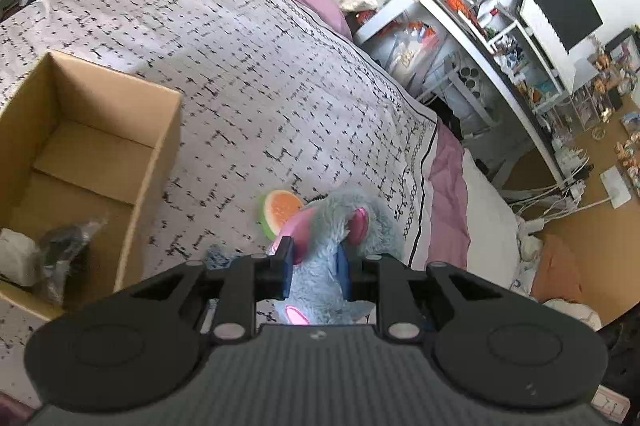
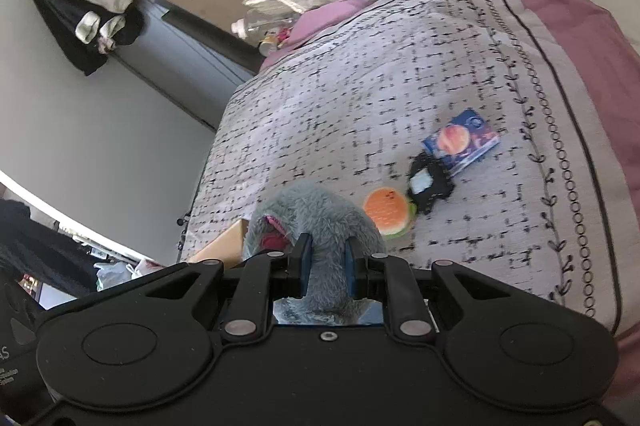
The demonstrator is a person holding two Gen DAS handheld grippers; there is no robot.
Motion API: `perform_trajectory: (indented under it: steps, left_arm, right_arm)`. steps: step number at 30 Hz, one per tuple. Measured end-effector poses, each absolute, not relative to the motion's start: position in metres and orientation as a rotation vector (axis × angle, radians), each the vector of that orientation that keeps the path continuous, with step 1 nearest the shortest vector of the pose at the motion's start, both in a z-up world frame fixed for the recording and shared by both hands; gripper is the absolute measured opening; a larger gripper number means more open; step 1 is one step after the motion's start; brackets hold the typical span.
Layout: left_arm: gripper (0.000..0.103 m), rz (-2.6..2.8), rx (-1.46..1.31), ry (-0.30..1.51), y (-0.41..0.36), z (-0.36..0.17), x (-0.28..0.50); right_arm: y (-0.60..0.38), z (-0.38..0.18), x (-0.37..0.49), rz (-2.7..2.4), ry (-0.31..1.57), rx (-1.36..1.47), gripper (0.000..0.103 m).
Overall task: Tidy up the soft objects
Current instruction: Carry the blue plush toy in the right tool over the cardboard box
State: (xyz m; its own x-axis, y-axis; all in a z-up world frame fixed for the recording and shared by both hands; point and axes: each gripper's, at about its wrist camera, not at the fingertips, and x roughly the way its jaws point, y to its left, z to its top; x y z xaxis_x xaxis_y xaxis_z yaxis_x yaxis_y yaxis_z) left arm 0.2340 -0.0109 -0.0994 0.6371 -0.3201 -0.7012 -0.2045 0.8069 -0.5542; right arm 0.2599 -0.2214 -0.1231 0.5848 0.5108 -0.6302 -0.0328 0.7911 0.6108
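A grey-blue plush toy [image 1: 340, 226] with pink ears is held by both grippers above the patterned bed. My left gripper [image 1: 316, 266] is shut on one part of it. My right gripper [image 2: 326, 262] is shut on another part of the plush toy [image 2: 316, 214]. An orange and green soft fruit slice [image 1: 278, 212] lies on the bed just beyond the plush; it also shows in the right wrist view [image 2: 387, 211]. An open cardboard box [image 1: 152, 162] stands on the bed to the left; a corner of it [image 2: 224, 242] shows in the right wrist view.
The box holds a black plastic-wrapped item [image 1: 64, 254] and a white object [image 1: 16, 258]. A black device [image 2: 428, 184] and a blue packet [image 2: 462, 142] lie on the bed. A cluttered desk [image 1: 480, 38] stands beyond the bed's right edge. A pink sheet [image 2: 580, 18] borders the cover.
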Motion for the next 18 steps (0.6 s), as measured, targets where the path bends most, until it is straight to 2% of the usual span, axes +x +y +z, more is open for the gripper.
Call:
perform_trajectory:
  steps: [18]
  left_arm:
    - [0.021, -0.021, -0.699, 0.820, 0.076, -0.083, 0.206]
  right_arm:
    - [-0.131, -0.099, 0.250, 0.426, 0.893, 0.533, 0.017]
